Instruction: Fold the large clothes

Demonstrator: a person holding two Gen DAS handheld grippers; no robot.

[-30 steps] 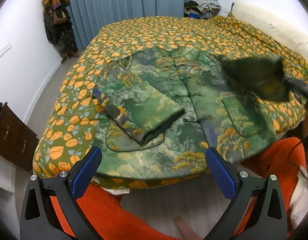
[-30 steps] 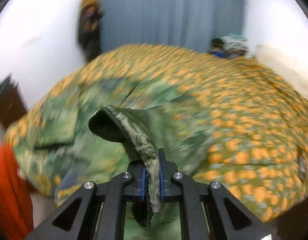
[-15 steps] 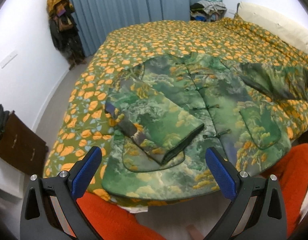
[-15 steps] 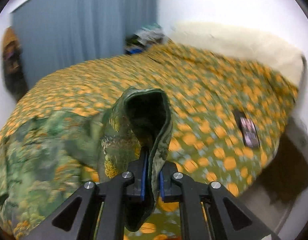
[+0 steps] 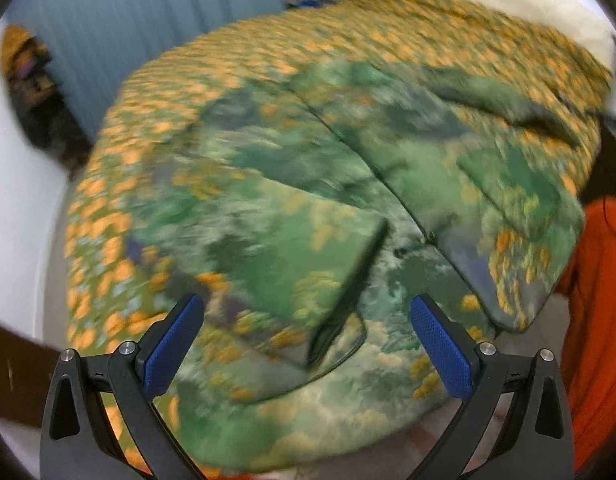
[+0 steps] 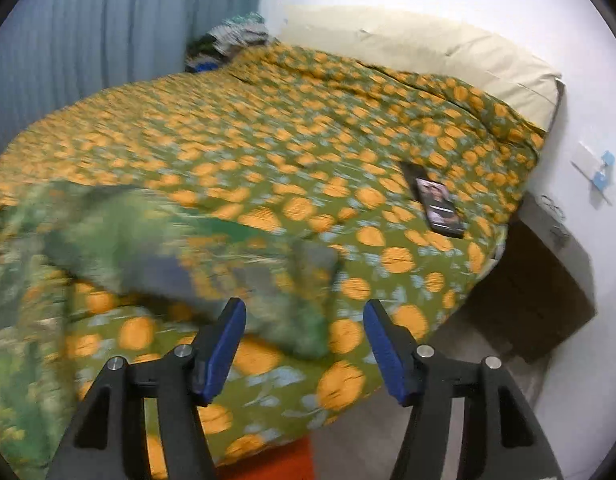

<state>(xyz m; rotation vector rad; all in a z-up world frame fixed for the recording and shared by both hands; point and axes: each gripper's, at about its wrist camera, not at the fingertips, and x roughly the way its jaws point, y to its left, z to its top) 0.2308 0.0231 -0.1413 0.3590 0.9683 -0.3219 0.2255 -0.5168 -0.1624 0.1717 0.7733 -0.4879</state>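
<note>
**Green jacket spread on the bed, both grippers empty**

A green printed jacket (image 5: 348, 184) is seen spread flat over the middle of the left wrist view, lying on a bed covered by an orange-and-green floral bedspread (image 5: 267, 48). One sleeve (image 5: 275, 264) is folded in across the jacket's front, at lower centre of the frame, its dark cuff edge running diagonally. The other sleeve (image 6: 211, 264) is laid out sideways onto the bedspread; in the right wrist view it is blurred and stretches from the left edge toward the centre of the frame, with its cuff end just above the gripper fingers.

The left gripper (image 5: 308, 344) is shown at the bottom of its frame with the jaws spread wide and nothing between the blue pads (image 5: 171, 344). The right gripper (image 6: 303, 352) is likewise seen with jaws apart and nothing held.

A phone (image 6: 438, 208) lies on the bedspread at right of centre in the right wrist view. A cream headboard cushion (image 6: 428, 52) is seen at the upper right, blue curtains (image 6: 107, 20) at the upper left, and a heap of clothes (image 6: 227, 40) between them
</note>
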